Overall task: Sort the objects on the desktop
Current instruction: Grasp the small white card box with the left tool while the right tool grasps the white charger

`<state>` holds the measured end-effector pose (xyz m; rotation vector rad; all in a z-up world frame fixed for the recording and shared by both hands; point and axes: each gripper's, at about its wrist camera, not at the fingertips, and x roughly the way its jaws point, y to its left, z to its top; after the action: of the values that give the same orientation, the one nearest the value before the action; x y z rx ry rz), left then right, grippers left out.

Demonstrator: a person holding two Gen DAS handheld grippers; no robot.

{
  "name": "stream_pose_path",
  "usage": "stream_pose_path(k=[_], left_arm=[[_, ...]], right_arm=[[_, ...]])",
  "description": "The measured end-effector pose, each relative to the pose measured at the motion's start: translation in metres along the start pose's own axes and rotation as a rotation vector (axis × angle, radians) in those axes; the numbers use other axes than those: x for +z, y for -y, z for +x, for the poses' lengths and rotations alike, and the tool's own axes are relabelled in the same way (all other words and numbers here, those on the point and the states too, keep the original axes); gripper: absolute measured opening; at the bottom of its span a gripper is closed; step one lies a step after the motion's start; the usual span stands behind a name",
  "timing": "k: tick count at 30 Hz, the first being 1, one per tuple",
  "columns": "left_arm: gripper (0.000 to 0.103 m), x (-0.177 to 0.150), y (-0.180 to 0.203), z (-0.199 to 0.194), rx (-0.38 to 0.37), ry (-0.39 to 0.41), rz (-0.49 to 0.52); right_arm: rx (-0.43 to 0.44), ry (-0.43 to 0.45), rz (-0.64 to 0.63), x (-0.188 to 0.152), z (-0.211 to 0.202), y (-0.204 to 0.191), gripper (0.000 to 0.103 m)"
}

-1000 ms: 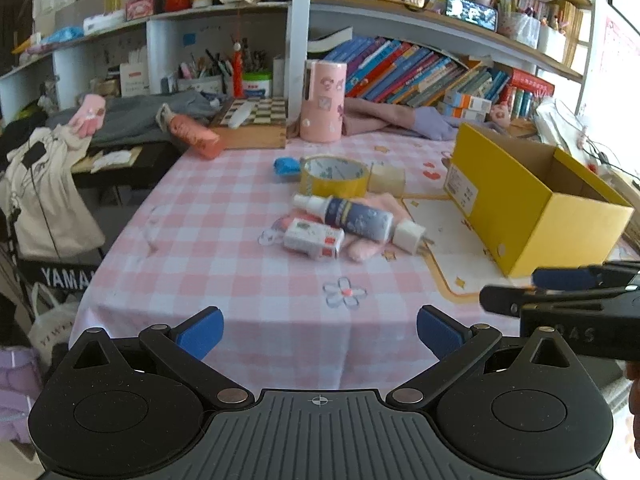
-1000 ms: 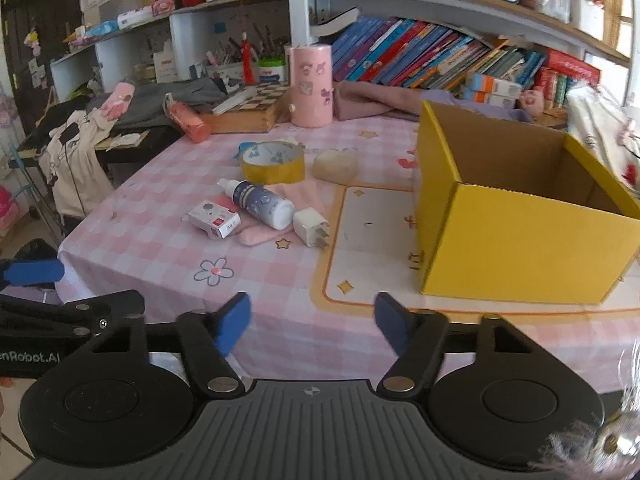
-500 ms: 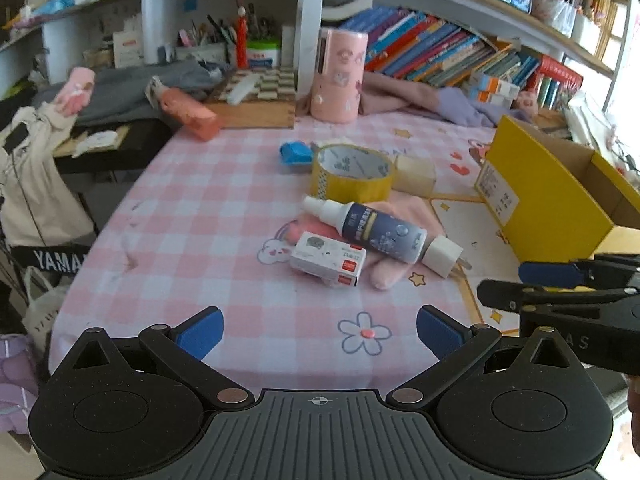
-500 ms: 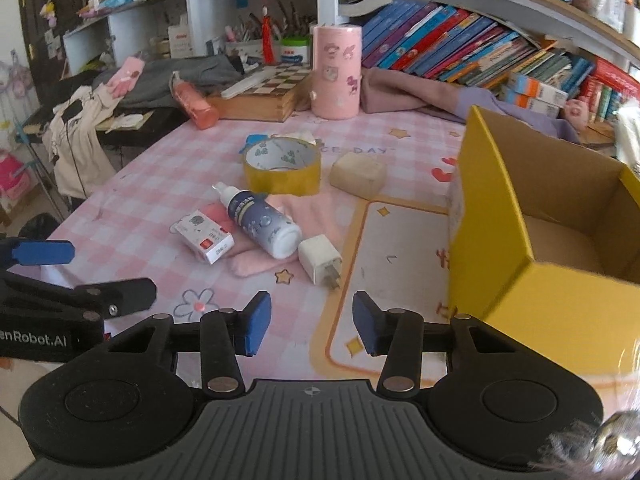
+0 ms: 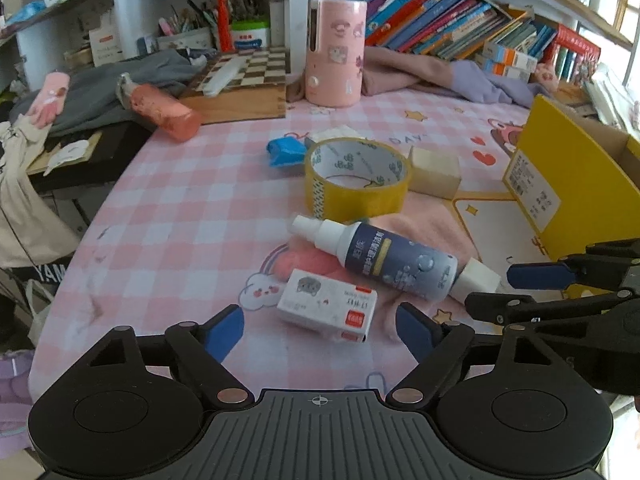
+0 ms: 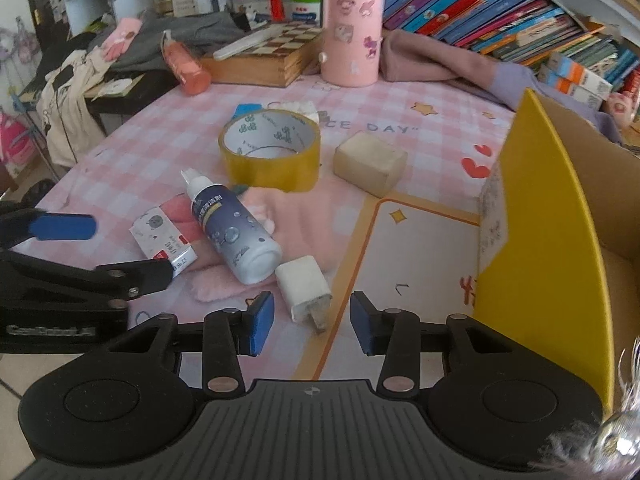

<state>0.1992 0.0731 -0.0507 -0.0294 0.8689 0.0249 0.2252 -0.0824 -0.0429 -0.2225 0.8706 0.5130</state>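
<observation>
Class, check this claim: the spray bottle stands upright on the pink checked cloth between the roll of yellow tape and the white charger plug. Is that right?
Not quite. The spray bottle lies on its side, not upright, as the right wrist view shows. It does sit between the roll of yellow tape and the white charger plug.

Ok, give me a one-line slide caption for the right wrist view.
Right gripper, fingers apart, lines up on the white charger plug beside the spray bottle and yellow box.
</observation>
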Motion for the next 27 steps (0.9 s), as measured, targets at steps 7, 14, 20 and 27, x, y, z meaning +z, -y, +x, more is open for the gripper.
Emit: stream_pose_path(k=[7,14,20,27], left_arm=[[0.072,0.006,0.001,0.02,0.01,-0.046,0.017],[0.058,0.009,0.005,0.028,-0.003,-0.056,0.056],[0.056,0.009,0.005,0.019,-0.005,-0.025,0.065],[0.056,0.012,0.002,-0.005,-0.026,0.03,0.048]], right_arm=[[0.028,-0.039,-0.03,0.008,0.018,0.004,0.033],[0.053,-0.052,-0.041,0.011,0.024,0.007,0.031],[0.063,-0.045,-0.047,0.011,0.023,0.006,0.023],[0.034,0.005,-0.035,0.013,0.008,0.004,0.023]])
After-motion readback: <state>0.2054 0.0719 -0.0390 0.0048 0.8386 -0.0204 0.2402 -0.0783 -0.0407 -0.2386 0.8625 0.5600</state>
